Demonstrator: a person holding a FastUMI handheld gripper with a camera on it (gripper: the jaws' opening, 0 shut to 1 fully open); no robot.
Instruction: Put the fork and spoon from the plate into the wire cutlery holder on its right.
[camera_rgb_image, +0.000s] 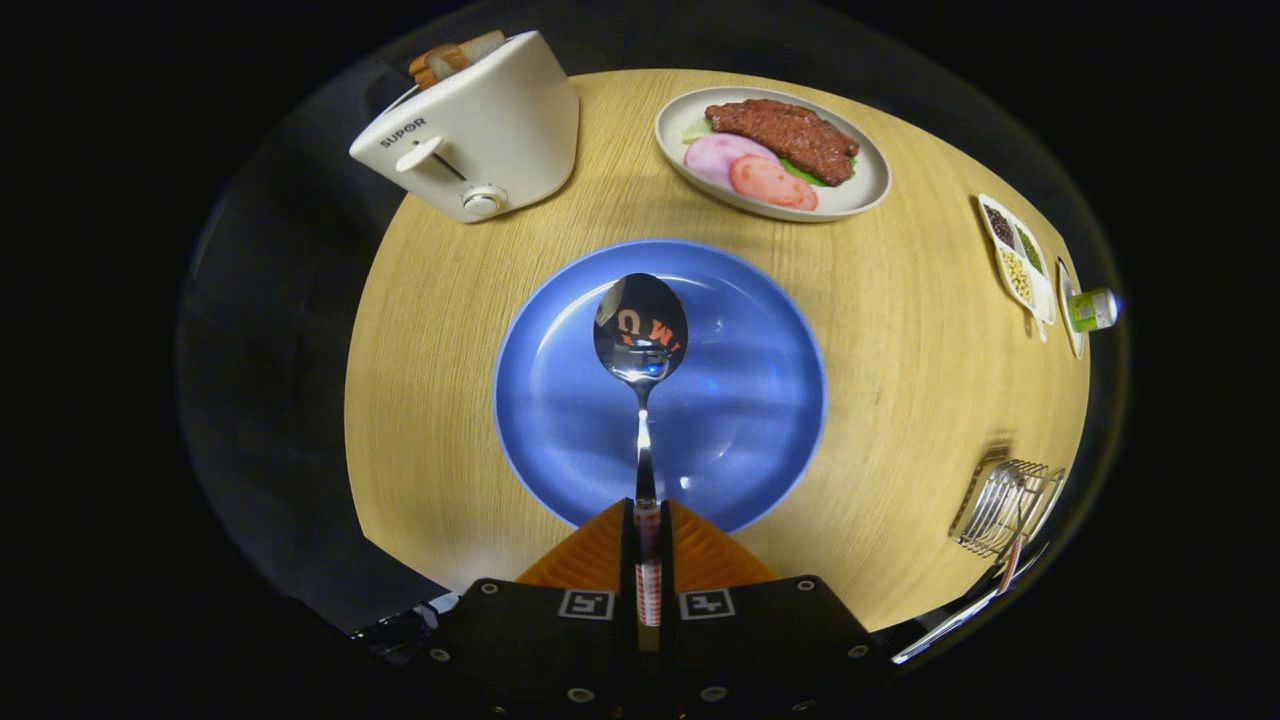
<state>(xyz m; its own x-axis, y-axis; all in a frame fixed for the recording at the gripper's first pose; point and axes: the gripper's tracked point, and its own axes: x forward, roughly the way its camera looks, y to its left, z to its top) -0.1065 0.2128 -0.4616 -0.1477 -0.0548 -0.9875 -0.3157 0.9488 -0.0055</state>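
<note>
Pinching the patterned handle of a shiny metal spoon (641, 340), the gripper (647, 540) has its two fingers pressed together on it, with the bowl reaching out ahead over a round blue plate (740, 420) on the pale wooden table (900, 330). Off to the right of the fingers stands the wire cutlery holder (1003, 505), a fork (960, 615) already leaning out of it. Beyond the plate sit a white toaster (480, 125) with bread and an oval white dish of meat and sliced vegetables (772, 152); far right is a small divided tray (1017, 262).
</note>
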